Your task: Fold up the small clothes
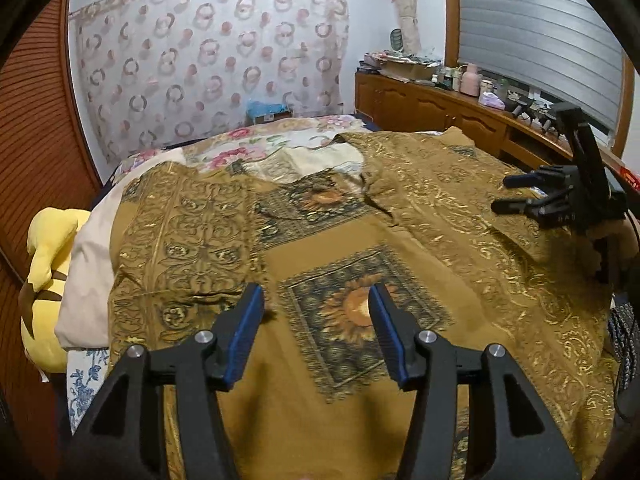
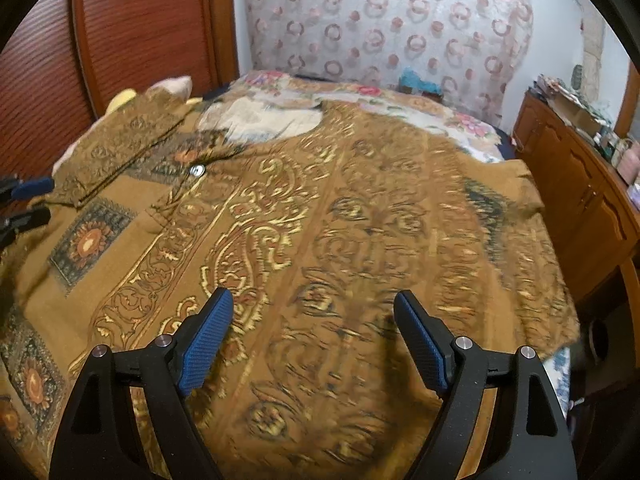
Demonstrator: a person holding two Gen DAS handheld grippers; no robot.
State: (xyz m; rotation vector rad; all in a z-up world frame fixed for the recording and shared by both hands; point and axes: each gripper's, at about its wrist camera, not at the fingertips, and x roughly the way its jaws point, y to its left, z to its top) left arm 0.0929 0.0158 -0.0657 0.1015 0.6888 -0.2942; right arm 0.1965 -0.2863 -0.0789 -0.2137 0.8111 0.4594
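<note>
On the far left, a yellow soft toy (image 1: pixel 46 276) lay beside a pale pillow (image 1: pixel 86 280) at the edge of the bed. Next to them, the brown shirt (image 1: pixel 320 240) was spread flat over the flowery bedspread (image 1: pixel 248 140), front side up, and it covered most of the bed. It had gold swirls and sunflower squares, and one small button (image 2: pixel 197 169) showed near the neck.

The left gripper (image 1: pixel 316 308) hung just above the near middle of the shirt. Its blue fingers (image 1: pixel 248 328) were spread wide with nothing between them. Over on the right, the right gripper (image 2: pixel 312 320) was above the shirt's right half, and its claws were spread apart too, holding nothing (the left view showed it from the side, near the right edge).

The shirt looked soft, thin and light, so it would probably bend and droop when lifted. It was floppy, so one pinch might let it sag. A good place to grab seemed to be the edges: the left sleeve (image 1: pixel 176 216) for the left claw, and the right sleeve (image 2: pixel 516 200) or the hem for the right one. The cloth looked a bit rough, not slippery.

A wooden cabinet (image 1: pixel 432 104) stood at the far right.
</note>
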